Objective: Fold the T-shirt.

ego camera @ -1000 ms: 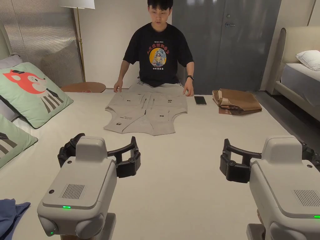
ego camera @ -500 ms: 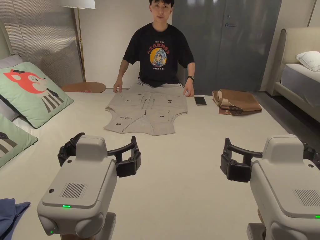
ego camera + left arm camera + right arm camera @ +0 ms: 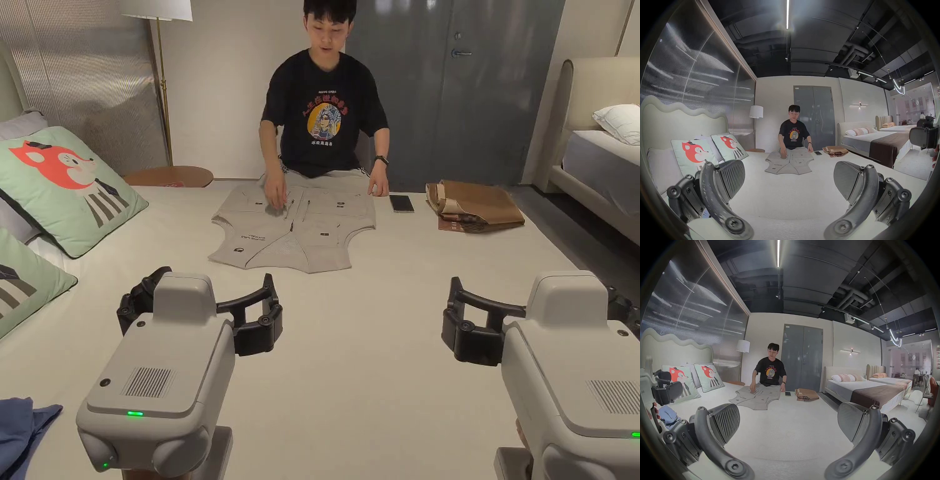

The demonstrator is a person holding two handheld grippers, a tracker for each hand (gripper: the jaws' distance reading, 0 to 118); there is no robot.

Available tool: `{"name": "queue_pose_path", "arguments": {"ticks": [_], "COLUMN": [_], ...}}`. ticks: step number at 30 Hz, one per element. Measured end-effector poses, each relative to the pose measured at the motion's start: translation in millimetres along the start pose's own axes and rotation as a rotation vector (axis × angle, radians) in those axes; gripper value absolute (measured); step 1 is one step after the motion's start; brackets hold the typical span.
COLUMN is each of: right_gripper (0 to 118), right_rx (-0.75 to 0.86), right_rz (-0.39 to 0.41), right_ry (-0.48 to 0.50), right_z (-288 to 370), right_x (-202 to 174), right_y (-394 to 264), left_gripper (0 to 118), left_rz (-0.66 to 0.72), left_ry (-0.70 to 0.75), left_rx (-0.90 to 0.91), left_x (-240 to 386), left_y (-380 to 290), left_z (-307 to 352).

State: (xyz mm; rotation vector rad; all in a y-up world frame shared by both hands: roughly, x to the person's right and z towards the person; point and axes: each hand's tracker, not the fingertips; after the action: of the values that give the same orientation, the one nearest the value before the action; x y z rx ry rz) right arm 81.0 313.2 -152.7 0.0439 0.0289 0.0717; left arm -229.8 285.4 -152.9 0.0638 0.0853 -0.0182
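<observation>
Left gripper (image 3: 789,180): jaws spread wide, nothing between them, held above bare bed surface (image 3: 375,350); right gripper (image 3: 788,421): jaws likewise parted and empty, level with the left and well apart from it; neither has shifted in the last second, so no grasp has begun on this side.

The change lies at the far end; the seated person (image 3: 325,112) across the bed has brought one hand (image 3: 274,194) from the bed edge onto the grey garment (image 3: 294,231) and now presses or smooths its upper part near the centre line; the other hand rests at the garment's far corner, beside the phone (image 3: 400,202). Judgement: the garment is being arranged by another party; folding by the grippers is not yet started, and it lies well ahead of both jaws.

Hard to determine: the garment reads as a flat, panelled grey piece, and whether it is a T-shirt cannot be confirmed; small marks on it are illegible. A blue cloth (image 3: 25,425) is cut off at the near left corner, type unknown; brown folded cloth (image 3: 475,203) lies right of the phone; the right gripper's outer jaw is cropped in the head view.
</observation>
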Motion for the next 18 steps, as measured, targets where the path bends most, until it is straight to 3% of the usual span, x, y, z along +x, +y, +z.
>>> {"name": "queue_pose_path", "arguments": {"ticks": [18], "right_gripper": [118], "right_rx": [-0.007], "right_rz": [0.003], "right_ry": [0.004], "right_z": [2.1], "right_x": [-2.1], "right_y": [0.4], "left_gripper": [109], "left_rz": [0.003], "left_ry": [0.005], "left_rx": [-0.003], "left_x": [-0.6], "left_y": [3.5], "left_z": [3.8]}}
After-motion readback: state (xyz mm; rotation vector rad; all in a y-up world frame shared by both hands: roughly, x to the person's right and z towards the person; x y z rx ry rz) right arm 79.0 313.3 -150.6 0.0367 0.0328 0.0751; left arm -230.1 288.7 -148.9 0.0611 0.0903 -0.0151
